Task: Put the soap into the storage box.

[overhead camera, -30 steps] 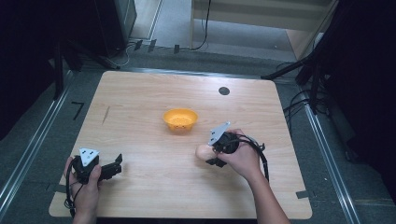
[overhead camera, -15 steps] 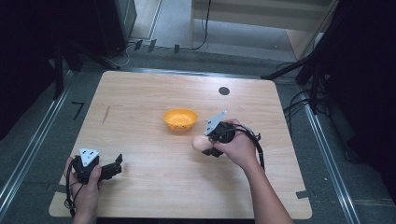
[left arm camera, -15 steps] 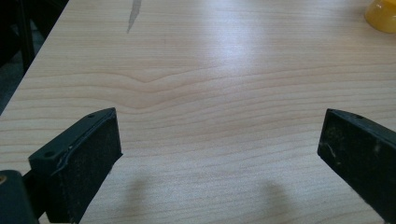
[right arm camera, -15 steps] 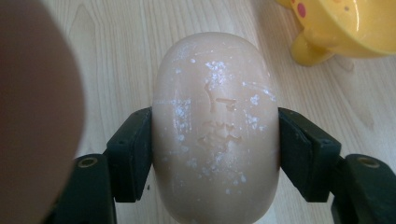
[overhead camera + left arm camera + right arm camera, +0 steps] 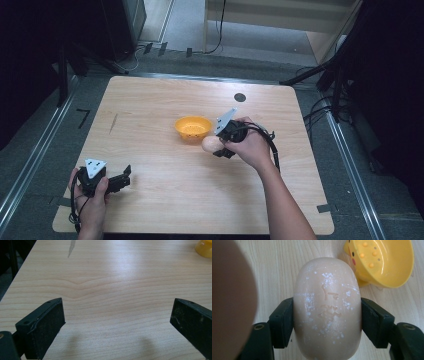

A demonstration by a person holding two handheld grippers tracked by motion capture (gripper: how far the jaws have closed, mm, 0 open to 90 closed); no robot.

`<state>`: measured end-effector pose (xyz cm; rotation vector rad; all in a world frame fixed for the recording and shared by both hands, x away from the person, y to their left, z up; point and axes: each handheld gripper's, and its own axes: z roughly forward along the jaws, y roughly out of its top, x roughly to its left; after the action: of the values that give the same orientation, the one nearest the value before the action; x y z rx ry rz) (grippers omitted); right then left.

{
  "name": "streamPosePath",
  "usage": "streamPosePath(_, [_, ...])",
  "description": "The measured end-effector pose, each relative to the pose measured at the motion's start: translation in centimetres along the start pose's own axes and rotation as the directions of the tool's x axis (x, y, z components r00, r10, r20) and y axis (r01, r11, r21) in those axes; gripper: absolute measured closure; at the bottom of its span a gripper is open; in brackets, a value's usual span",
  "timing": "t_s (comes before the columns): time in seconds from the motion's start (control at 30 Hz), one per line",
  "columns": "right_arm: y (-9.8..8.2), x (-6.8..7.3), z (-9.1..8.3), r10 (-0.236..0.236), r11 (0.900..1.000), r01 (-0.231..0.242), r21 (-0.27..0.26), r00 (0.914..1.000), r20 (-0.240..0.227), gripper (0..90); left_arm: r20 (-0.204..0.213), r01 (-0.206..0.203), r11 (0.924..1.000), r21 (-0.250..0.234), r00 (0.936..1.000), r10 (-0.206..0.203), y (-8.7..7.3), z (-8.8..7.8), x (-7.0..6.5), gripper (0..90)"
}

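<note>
Just near-right of the dish (image 5: 193, 127) | soap (image 5: 327, 307) is clamped in right gripper (image 5: 223, 144), above table (image 5: 165, 100) | judged step: carry to dish; next: short lift, centred release | left gripper (image 5: 117, 322) is held wide, near-left, unloaded

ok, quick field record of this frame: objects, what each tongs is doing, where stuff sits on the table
held object: bar of soap, pale, oval, embossed marks on its face
right tongs: shut on the soap, jaws pressing its two sides, just beside the dish
dish: yellow soap dish, empty, raised dots inside, near table centre
left tongs: open, jaws wide apart, nothing between them, low over the near-left corner
table: light wood, small black round mark near the far edge
</note>
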<state>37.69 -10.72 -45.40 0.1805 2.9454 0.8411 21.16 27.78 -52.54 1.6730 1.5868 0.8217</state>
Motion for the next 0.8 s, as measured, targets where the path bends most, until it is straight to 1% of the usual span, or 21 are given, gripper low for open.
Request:
streamPosePath(0.03, [0.2, -0.2, 0.0, -0.008, 1.0, 0.008, 0.001, 1.0, -0.003, 33.5, -0.001, 0.001, 1.0, -0.001, 1.0, -0.001, 0.0, 0.0, 0.0, 0.0])
streamPosePath(0.07, [0.3, -0.4, 0.0, -0.003, 1.0, 0.003, -0.002, 1.0, -0.002, 33.4, -0.001, 0.0, 1.0, 0.0, 1.0, 0.0, 0.0, 0.0, 0.0, 0.0])
streamPosePath(0.1, [0.6, -0.7, 0.1, -0.005, 1.0, 0.005, 0.006, 1.0, -0.001, 33.5, -0.001, 0.0, 1.0, -0.001, 1.0, 0.0, 0.0, 0.0, 0.0, 0.0])
streamPosePath(0.23, [1.0, -1.1, 0.2, -0.01, 1.0, 0.01, 0.014, 0.9999, -0.01, 33.4, -0.001, 0.0, 1.0, -0.001, 1.0, 0.0, 0.0, 0.0, 0.0, 0.0])
streamPosePath(0.3, [1.2, -1.3, 0.2, -0.009, 1.0, 0.009, 0.003, 0.9999, -0.009, 33.4, 0.0, 0.0, 1.0, 0.0, 1.0, 0.0, 0.0, 0.0, 0.0, 0.0])
streamPosePath(0.43, [1.7, -1.8, 0.4, -0.009, 1.0, 0.009, 0.014, 0.9999, -0.008, 33.4, 0.001, 0.0, 1.0, 0.0, 1.0, 0.0, 0.0, 0.0, 0.0, 0.0])
streamPosePath(0.47, [1.9, -2.0, 0.4, -0.019, 1.0, 0.019, 0.008, 0.9998, -0.004, 33.4, 0.001, 0.0, 1.0, 0.0, 1.0, 0.0, 0.0, 0.0, 0.0, 0.0])
streamPosePath(0.57, [2.3, -2.3, 0.4, -0.02, 1.0, 0.02, 0.001, 0.9998, -0.001, 33.4, 0.001, 0.0, 1.0, 0.0, 1.0, 0.0, 0.0, 0.0, 0.0, 0.0])
streamPosePath(0.63, [2.7, -2.5, 0.5, -0.02, 1.0, 0.02, 0.022, 0.9998, -0.002, 33.4, 0.001, 0.0, 1.0, 0.0, 1.0, 0.0, 0.0, 0.0, 0.0, 0.0])
streamPosePath(0.67, [2.8, -2.6, 0.5, -0.022, 0.999, 0.022, 0.024, 0.9998, 0.0, 33.4, 0.001, 0.0, 1.0, 0.0, 1.0, 0.0, 0.0, 0.0, 0.0, 0.0])
streamPosePath(0.8, [3.4, -3.2, 0.8, -0.034, 0.999, 0.034, 0.013, 0.9994, -0.002, 33.4, 0.003, 0.004, 1.0, -0.001, 1.0, -0.004, 0.0, 0.0, -0.1, 0.0])
